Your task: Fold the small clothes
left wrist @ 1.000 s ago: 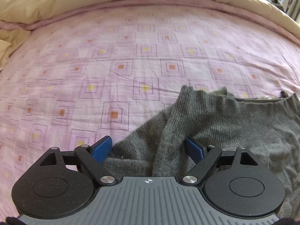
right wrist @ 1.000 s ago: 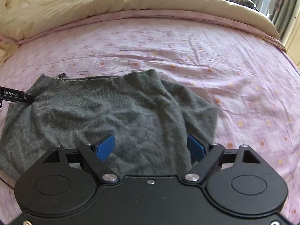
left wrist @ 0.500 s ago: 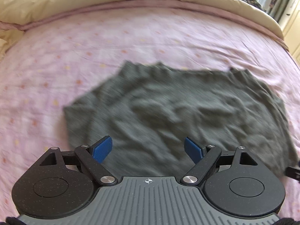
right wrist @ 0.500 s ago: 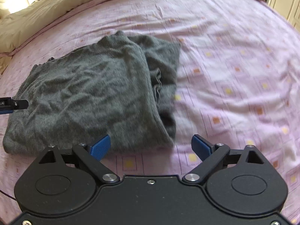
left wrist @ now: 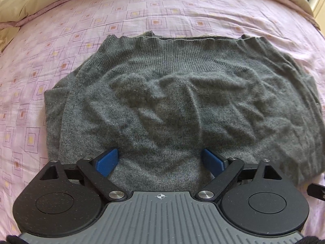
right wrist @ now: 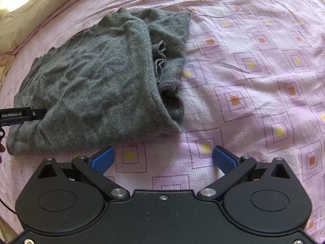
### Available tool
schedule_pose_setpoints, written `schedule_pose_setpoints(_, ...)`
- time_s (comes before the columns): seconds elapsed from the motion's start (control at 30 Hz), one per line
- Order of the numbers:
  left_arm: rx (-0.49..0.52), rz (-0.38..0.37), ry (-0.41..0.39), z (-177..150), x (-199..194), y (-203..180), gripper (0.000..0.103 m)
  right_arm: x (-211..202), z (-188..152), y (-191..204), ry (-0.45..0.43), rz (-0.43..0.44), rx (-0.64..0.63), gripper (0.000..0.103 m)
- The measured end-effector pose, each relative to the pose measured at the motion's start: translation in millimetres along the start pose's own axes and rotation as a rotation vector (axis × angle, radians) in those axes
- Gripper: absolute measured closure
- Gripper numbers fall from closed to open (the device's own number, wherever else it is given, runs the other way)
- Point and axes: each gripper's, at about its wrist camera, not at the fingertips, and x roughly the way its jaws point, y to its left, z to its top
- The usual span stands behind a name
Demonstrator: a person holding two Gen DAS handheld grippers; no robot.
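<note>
Pink patterned bed sheet (left wrist: 162, 10) fills my left wrist view; the grey sweater (left wrist: 172, 105) lies on it, sides folded in, ribbed hem away from me, long axis running left to right. My left gripper (left wrist: 160, 160) hovers spread over its near edge, holding nothing.

Right wrist view: sweater (right wrist: 91, 85) lies up-left, and a loose sleeve pokes out on its right side, so I reckon it's half done. My right gripper (right wrist: 162, 158) gapes empty above bare sheet.

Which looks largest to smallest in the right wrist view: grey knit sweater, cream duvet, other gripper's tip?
1. Grey knit sweater
2. Cream duvet, though mostly cropped by the frame, so unsure
3. Left gripper's tip, only partly visible
</note>
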Motion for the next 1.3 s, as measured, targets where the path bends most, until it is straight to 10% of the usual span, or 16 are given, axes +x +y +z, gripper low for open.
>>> schedule_pose_setpoints(0.4,-0.028,0.007,-0.009,0,7,-4,0.0,-10,9,-37,0.038,0.181,0.069,0.0)
schedule_pose_setpoints(0.57,-0.023,0.03,-0.035,2,-11,-10,0.018,-15,24,-56,0.057,0.269,0.132,0.014)
schedule_pose_setpoints(0.83,0.004,-0.009,-0.085,30,-22,-32,0.018,-8,73,-59,-0.035,0.311,0.079,0.013)
schedule_pose_setpoints(1.3,-0.084,0.007,0.02,66,31,-33,0.01,29,104,-47,-0.034,0.45,0.005,0.004)
